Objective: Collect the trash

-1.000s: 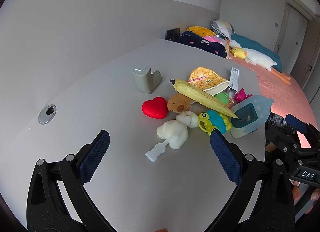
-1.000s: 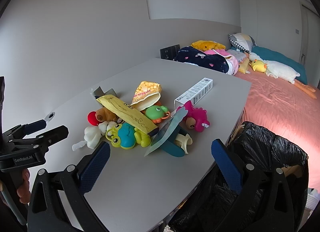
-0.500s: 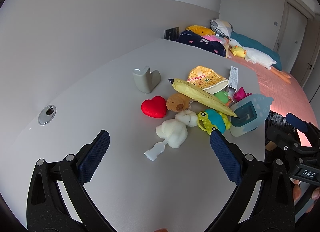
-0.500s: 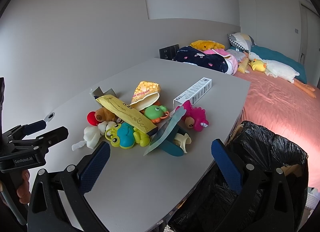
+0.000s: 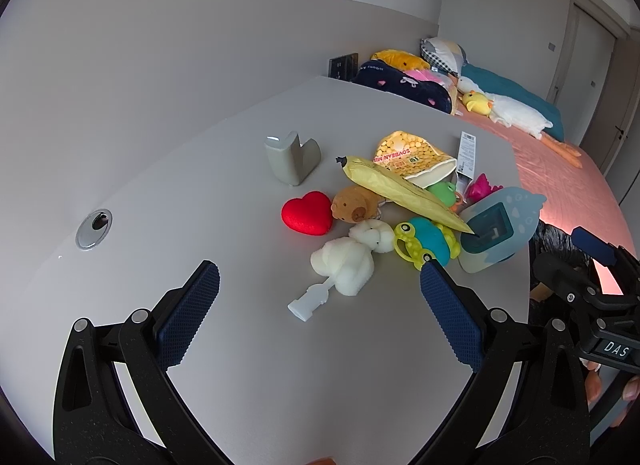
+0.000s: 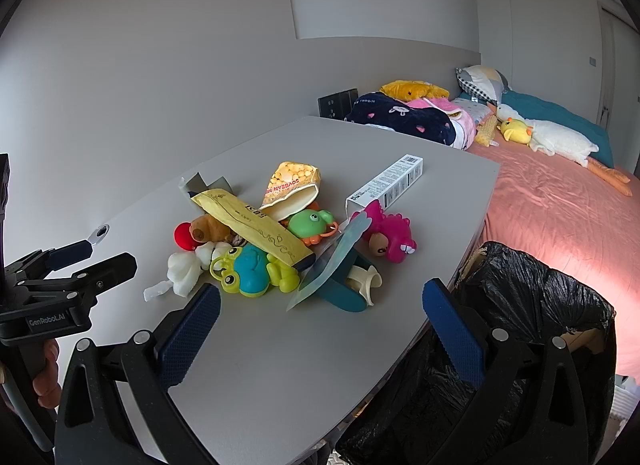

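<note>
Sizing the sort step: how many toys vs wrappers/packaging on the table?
Toys: 7 – red heart, brown plush, white plush, blue-green frog, green frog, pink dinosaur, teal card toy.
Packaging: 4 – yellow wrapper, soybean bag, white box, grey carton.
Total: 11.

Plain pale wall point(image 6: 180, 65) ahead of the jaws. Grey tabletop point(image 6: 280, 365) beneath them. Bed point(image 6: 560, 217) with pink sheet to their right, pillows point(image 6: 484, 81) at its head.

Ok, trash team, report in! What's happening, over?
Left gripper and right gripper open, empty, above table. Yellow wrapper, soybean bag and box untouched. Toys mixed in. Bin bag open at table edge.
</note>
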`<action>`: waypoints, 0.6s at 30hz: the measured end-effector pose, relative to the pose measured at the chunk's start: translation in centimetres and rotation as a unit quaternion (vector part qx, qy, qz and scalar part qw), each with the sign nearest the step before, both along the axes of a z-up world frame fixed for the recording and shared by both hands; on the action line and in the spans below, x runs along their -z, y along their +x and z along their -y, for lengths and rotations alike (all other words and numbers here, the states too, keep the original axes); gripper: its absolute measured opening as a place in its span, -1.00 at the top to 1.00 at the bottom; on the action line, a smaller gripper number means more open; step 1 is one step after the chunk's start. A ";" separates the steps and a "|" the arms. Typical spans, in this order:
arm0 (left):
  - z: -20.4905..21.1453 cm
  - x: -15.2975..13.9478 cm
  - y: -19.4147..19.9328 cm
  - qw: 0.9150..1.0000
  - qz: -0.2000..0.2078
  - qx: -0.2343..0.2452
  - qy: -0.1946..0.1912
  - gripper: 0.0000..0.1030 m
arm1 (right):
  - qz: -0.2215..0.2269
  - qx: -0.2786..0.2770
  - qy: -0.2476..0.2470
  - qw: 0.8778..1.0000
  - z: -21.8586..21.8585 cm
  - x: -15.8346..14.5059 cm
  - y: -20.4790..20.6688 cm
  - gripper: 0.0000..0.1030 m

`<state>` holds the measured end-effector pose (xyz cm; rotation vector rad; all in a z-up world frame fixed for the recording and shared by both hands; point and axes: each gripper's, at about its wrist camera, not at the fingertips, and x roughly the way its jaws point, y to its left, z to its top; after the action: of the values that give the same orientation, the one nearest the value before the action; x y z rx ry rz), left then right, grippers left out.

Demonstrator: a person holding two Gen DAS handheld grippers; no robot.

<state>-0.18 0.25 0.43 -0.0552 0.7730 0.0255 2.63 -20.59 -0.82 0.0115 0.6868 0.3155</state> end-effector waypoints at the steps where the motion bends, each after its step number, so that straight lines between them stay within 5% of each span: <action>1: 0.0 0.0 0.0 1.000 0.000 0.001 0.001 -0.88 | 0.000 0.000 0.000 1.000 0.0 0.0 0.0 -0.95; 18: 0.0 0.2 0.0 1.000 0.000 -0.009 0.008 -0.88 | -0.001 0.001 -0.003 1.000 0.3 0.2 -0.1 -0.95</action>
<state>-0.16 0.28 0.25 -0.0457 0.7721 0.0482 2.54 -20.91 -1.04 0.0073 0.6894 0.3126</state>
